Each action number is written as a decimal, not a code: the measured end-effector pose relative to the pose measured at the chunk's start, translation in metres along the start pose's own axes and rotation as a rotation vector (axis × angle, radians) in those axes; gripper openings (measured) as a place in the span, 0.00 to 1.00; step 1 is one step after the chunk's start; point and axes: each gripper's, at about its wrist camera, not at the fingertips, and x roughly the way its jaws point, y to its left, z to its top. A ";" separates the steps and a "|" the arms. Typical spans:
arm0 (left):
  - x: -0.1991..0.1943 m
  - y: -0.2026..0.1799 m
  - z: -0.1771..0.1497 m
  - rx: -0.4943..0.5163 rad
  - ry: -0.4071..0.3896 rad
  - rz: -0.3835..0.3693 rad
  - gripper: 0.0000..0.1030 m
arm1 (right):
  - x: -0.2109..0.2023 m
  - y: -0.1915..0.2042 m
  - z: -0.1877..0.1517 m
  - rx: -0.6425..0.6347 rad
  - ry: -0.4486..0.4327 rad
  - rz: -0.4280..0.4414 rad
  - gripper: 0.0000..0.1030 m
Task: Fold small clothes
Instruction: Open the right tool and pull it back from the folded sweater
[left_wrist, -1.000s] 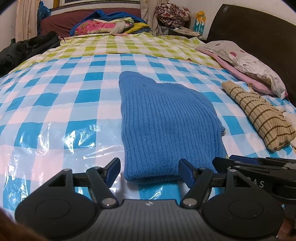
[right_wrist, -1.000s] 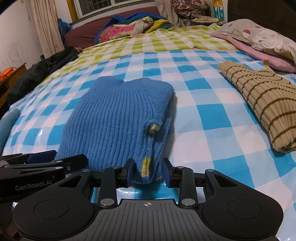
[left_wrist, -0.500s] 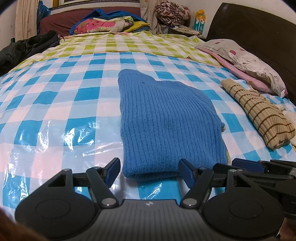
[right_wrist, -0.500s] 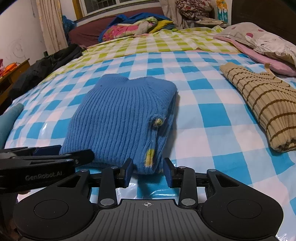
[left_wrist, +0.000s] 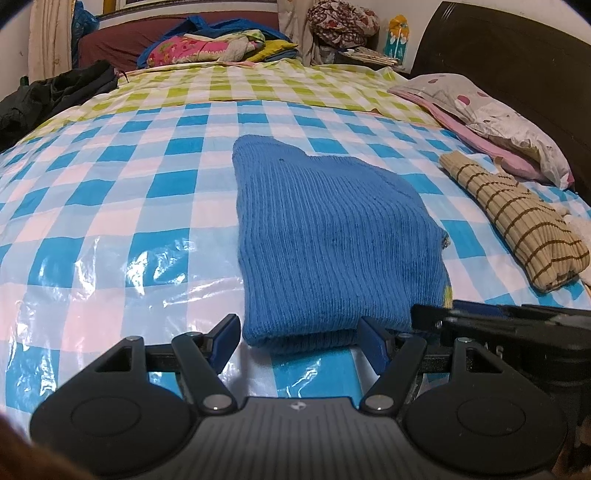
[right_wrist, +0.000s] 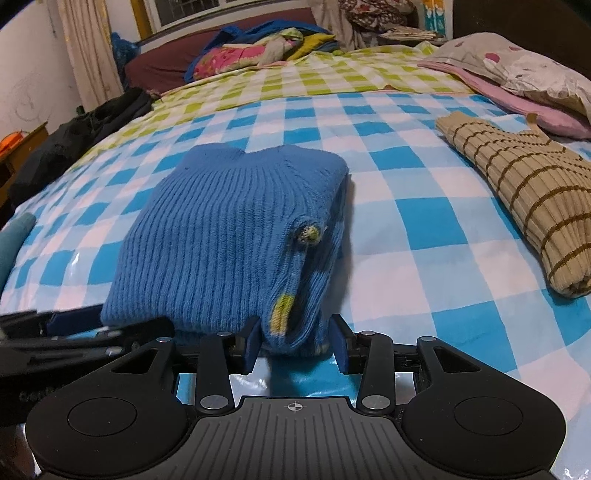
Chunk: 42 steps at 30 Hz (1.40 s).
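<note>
A blue ribbed knit sweater (left_wrist: 328, 236) lies folded on the blue-and-white checked bed cover; it also shows in the right wrist view (right_wrist: 229, 243), with yellow-green patches on its near right edge. My left gripper (left_wrist: 299, 341) is open, its blue fingertips either side of the sweater's near edge, left part. My right gripper (right_wrist: 295, 345) is open, fingertips straddling the sweater's near right corner without pinching it. Each gripper shows at the edge of the other's view.
A folded beige striped sweater (left_wrist: 517, 221) lies to the right, also in the right wrist view (right_wrist: 524, 195). Pillows (left_wrist: 491, 118) lie by the dark headboard. A clothes pile (left_wrist: 214, 46) and a black garment (left_wrist: 55, 92) lie at the far side.
My right gripper's fingers have spread from the sweater's corner and let it go. Both grippers have shifted slightly; the sweater stays flat on the bed.
</note>
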 end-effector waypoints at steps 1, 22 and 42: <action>0.000 0.000 0.000 0.001 0.001 0.002 0.72 | 0.001 -0.001 0.001 0.005 -0.002 -0.002 0.38; -0.010 0.000 -0.011 0.017 -0.008 0.035 0.78 | -0.013 -0.008 0.000 -0.007 -0.024 -0.030 0.40; -0.014 -0.001 -0.034 0.030 0.005 0.123 0.87 | -0.037 0.001 -0.017 -0.075 -0.049 -0.079 0.46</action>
